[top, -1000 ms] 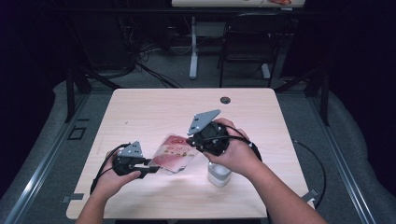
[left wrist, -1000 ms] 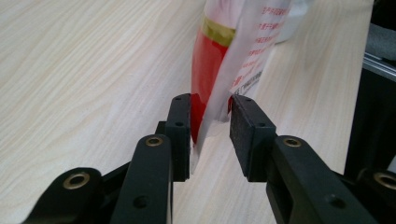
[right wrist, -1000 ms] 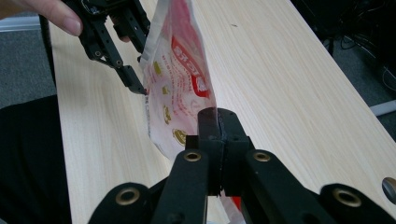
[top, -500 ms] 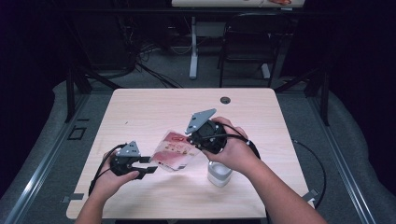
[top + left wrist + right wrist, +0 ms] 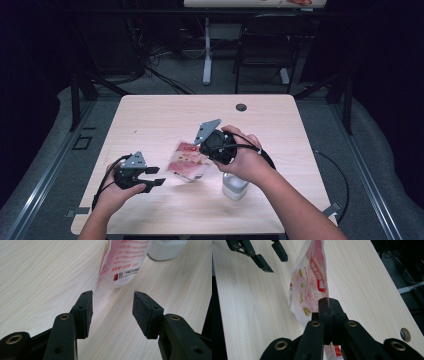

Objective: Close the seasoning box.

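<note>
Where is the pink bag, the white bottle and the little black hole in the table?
pink bag [image 5: 187, 161], high view, its printed front.
white bottle [image 5: 234, 188], high view, its side.
black hole [image 5: 241, 107], high view, its middle.

the tabletop [image 5: 150, 120] is pale wood-grain laminate, smooth and matt. the pouch [image 5: 186, 161] is glossy, translucent plastic film printed pink and red. the white bottle [image 5: 235, 185] looks like matt plastic. the left hand-held gripper [image 5: 112, 312] has black matt plastic jaws with rough, grainy pads [image 5: 141, 310] and brass-coloured metal rivets

We see a pale wooden table [image 5: 150, 120] on grey floor [image 5: 385, 165], a dark chair [image 5: 262, 45] at one o'clock, white table leg [image 5: 207, 55] at twelve, surroundings dim.
</note>
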A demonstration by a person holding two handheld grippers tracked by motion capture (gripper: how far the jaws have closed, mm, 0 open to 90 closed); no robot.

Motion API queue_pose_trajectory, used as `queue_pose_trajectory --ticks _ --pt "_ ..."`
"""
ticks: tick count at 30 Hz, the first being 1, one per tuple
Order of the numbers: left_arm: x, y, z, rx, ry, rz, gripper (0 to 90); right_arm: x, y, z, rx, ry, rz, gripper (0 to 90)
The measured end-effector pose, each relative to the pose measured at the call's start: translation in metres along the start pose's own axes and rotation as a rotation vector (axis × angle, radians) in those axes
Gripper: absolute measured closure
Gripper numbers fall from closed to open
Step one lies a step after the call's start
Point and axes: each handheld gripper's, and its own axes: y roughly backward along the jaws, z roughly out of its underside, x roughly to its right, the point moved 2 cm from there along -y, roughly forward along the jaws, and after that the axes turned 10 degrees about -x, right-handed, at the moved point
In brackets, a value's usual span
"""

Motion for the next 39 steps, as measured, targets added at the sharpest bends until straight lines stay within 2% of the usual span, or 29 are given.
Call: queue_pose_trajectory --ticks 10,25,39 --pt "0.0 -0.001 0.001 -0.004 0.001 0.002 50.8 -0.002 -0.007 -0.005 -0.031 0.021 0.008 90.0" --pt "0.0 -0.004 0.0 -0.019 -0.006 0.002 50.9 -0.005 -0.016 -0.007 -0.058 0.03 -0.008 89.8" --pt "0.0 -0.005 0.001 -0.032 -0.01 -0.004 50.8 -0.009 -0.018 -0.01 -0.039 0.021 -0.017 89.2"
